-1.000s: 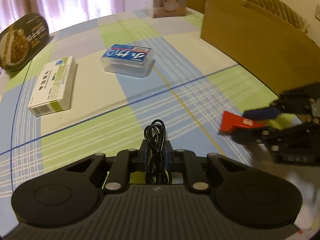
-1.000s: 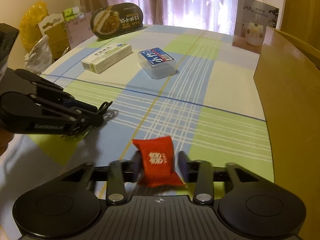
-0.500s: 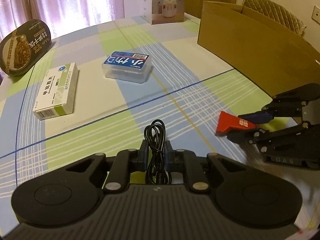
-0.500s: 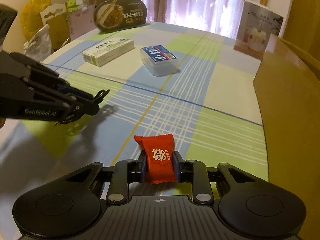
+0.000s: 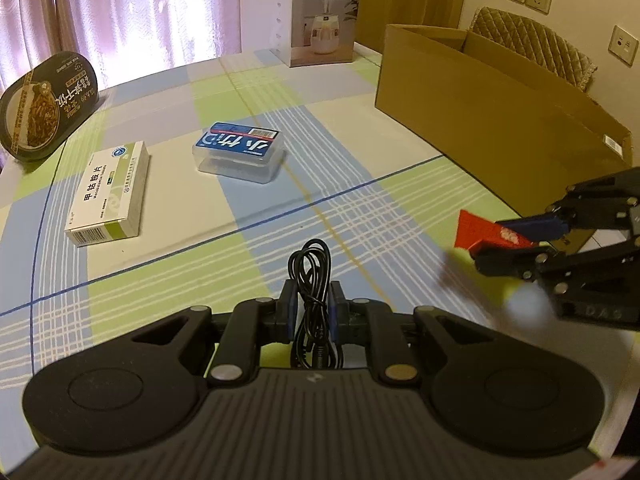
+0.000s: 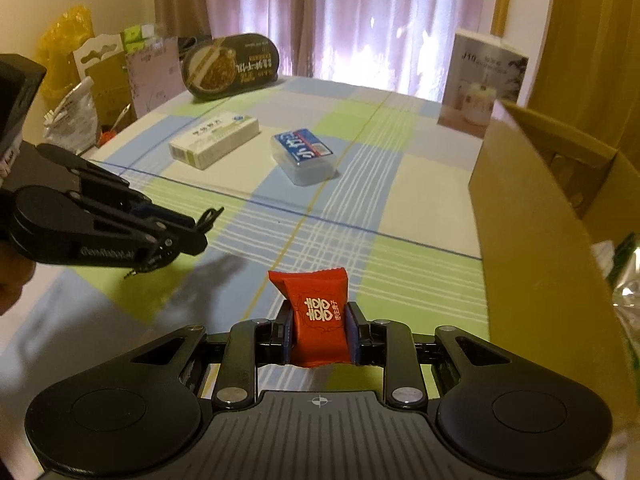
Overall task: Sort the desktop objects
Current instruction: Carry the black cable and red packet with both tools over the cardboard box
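Looks like mid-sort to me: the left claw (image 5: 313, 312) is pinching a coiled black cable (image 5: 314, 276) and the right claw (image 6: 320, 330) is pinching a red candy packet (image 6: 320, 312), both held above the counter (image 5: 360, 168) beside the open cardboard box (image 6: 532, 216). Neither is dropped in yet, and the white medicine box (image 5: 108, 194) and clear plastic case (image 5: 240, 152) sit unsorted farther back.

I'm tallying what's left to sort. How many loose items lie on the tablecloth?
2: a white medicine box on the left and a clear plastic case with a blue label beside it. The cable and red packet are already gripped.
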{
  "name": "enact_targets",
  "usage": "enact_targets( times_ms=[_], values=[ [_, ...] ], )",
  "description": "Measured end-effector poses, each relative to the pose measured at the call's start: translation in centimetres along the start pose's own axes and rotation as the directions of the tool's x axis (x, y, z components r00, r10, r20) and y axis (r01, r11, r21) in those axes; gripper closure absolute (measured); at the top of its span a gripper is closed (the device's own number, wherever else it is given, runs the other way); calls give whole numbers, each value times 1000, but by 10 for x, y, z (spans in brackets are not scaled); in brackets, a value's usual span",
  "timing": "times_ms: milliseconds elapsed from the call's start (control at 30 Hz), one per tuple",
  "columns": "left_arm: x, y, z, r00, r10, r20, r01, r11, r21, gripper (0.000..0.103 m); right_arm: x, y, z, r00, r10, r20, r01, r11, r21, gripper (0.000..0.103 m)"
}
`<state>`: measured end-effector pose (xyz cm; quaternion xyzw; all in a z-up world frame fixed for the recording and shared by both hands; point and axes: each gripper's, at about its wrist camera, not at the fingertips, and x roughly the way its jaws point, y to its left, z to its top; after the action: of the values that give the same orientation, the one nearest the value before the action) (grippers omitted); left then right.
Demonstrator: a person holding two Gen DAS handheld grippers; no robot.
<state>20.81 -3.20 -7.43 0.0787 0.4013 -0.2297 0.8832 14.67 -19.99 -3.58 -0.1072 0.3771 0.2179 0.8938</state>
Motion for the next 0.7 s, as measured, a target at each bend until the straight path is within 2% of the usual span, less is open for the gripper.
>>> enact_targets(
  times_ms=[367, 700],
  values=[
    [-41, -47, -18, 999, -31, -16, 30, 999, -31, 91, -54, 2, -12, 999, -16, 34, 16, 1000, 23, 80],
    [-78, -84, -21, 1000, -21, -7, 21, 1000, 1, 91, -106, -3, -16, 993, -30, 115, 23, 998, 65, 80]
  ],
)
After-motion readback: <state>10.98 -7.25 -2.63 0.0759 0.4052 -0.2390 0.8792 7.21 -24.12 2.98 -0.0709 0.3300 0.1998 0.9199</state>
